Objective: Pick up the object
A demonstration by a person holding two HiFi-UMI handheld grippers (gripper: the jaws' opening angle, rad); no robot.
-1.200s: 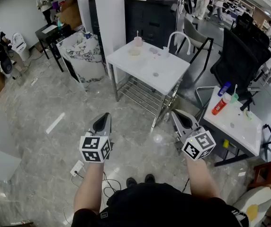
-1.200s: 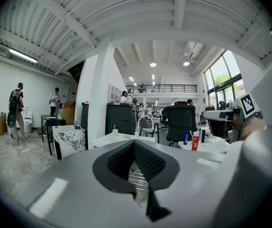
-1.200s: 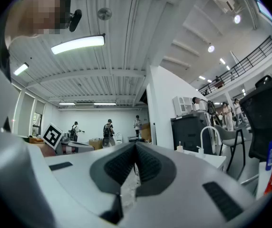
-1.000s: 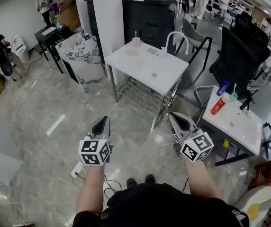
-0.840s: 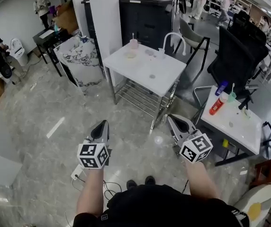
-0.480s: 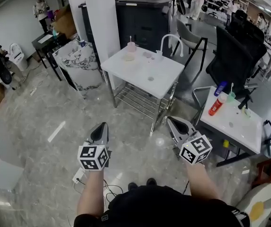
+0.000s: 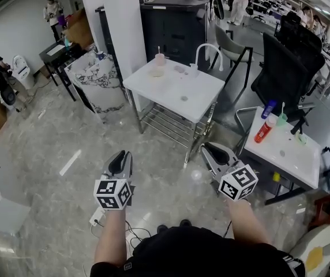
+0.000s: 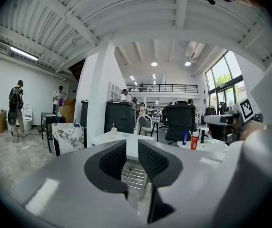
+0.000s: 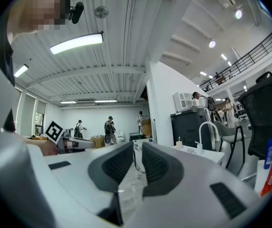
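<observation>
Since a second ago both grippers have sunk lower in the head view and the white table (image 7: 179, 97) has slid a little down toward them. Which object I am to pick up I cannot tell: a pink cup (image 7: 160, 59) stands at that table's far edge, upper middle of the frame, and a red bottle (image 7: 265, 129) on a second white table (image 7: 289, 154) at right, all well apart from me. My left gripper (image 7: 121, 157) is opening, its jaws a narrow slit apart with nothing between them; the left gripper view (image 8: 132, 147) confirms this. My right gripper (image 7: 209, 150) is clenched and empty, as its own view (image 9: 136, 148) shows. Below lies a grey marble floor (image 7: 49, 131); a black cabinet (image 7: 173, 22) and a black chair (image 7: 286, 71) stand beyond.
</observation>
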